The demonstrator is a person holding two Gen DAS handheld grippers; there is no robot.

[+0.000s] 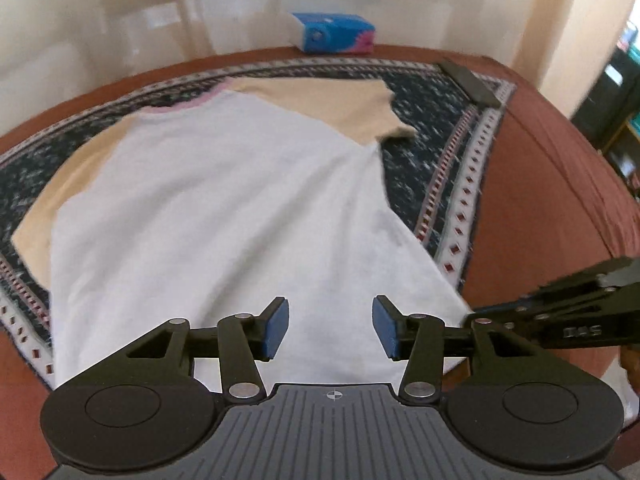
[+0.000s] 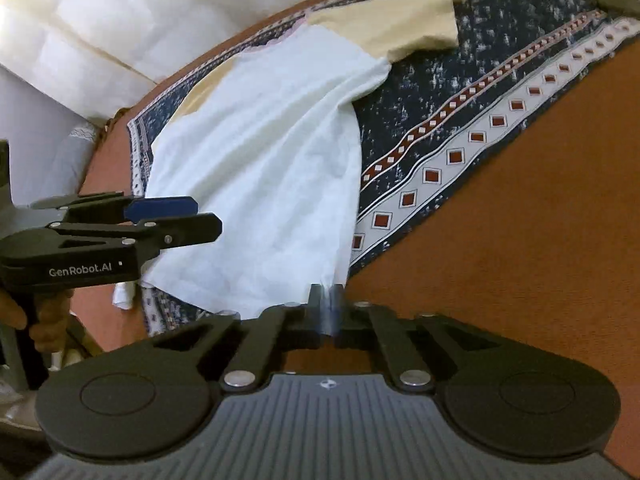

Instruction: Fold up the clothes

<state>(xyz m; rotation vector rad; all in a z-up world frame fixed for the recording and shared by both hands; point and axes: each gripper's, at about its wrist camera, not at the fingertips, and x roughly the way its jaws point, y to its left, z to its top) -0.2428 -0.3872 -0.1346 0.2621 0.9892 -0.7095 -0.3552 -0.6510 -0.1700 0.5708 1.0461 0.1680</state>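
Observation:
A white T-shirt (image 1: 220, 200) with beige sleeves and a pink collar lies spread flat on a patterned cloth (image 1: 440, 140), collar at the far end. My left gripper (image 1: 330, 326) hovers open over the shirt's near hem, with nothing between its blue pads. From the right wrist view the left gripper (image 2: 208, 216) shows from the side above the shirt (image 2: 260, 160). My right gripper (image 2: 326, 300) is shut at the shirt's near right corner, and the white fabric runs right into its closed tips. In the left wrist view the right gripper (image 1: 472, 318) comes in from the right at that same corner.
The patterned cloth (image 2: 440, 120) covers a brown surface (image 2: 520, 220). A blue and white box (image 1: 332, 34) stands at the far edge by the wall. A dark flat object (image 1: 470, 80) lies at the cloth's far right corner. A hand (image 2: 44, 320) holds the left gripper's handle.

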